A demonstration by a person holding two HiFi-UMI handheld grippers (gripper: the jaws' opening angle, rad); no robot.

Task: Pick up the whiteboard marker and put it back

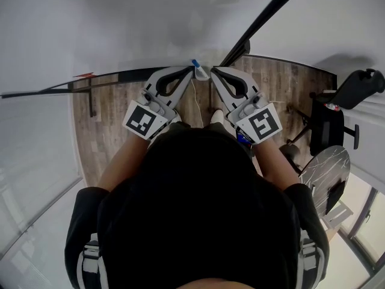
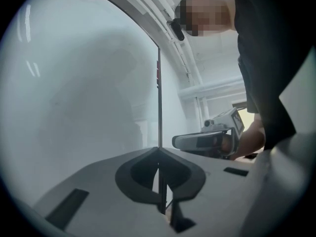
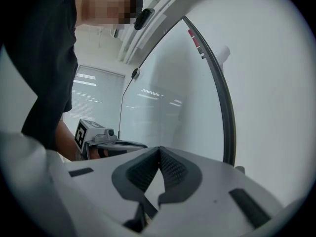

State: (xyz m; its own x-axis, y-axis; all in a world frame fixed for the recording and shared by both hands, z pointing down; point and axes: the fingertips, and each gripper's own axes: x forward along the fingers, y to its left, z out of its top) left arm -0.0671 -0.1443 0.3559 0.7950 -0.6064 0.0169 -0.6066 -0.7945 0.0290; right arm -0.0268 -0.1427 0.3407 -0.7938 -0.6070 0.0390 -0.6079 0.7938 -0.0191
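Observation:
In the head view a small marker with a blue cap point(image 1: 194, 62) and a white body sits at the foot of the whiteboard point(image 1: 66, 35), where two boards meet. My left gripper point(image 1: 189, 70) has its tip just left of the marker, and my right gripper point(image 1: 212, 71) just right of it. I cannot tell whether either tip touches it. The left gripper view shows the left gripper point(image 2: 159, 149) shut with nothing between the jaws. The right gripper point(image 3: 159, 148) is likewise shut on nothing. The marker shows in neither gripper view.
The whiteboard's black lower frame point(image 1: 108, 82) carries a red item point(image 1: 84, 74) at the left. A second board's black edge point(image 1: 258, 23) rises to the right. On the wooden floor point(image 1: 114, 131) stand an office chair point(image 1: 337, 116) and a round marble table point(image 1: 325, 167).

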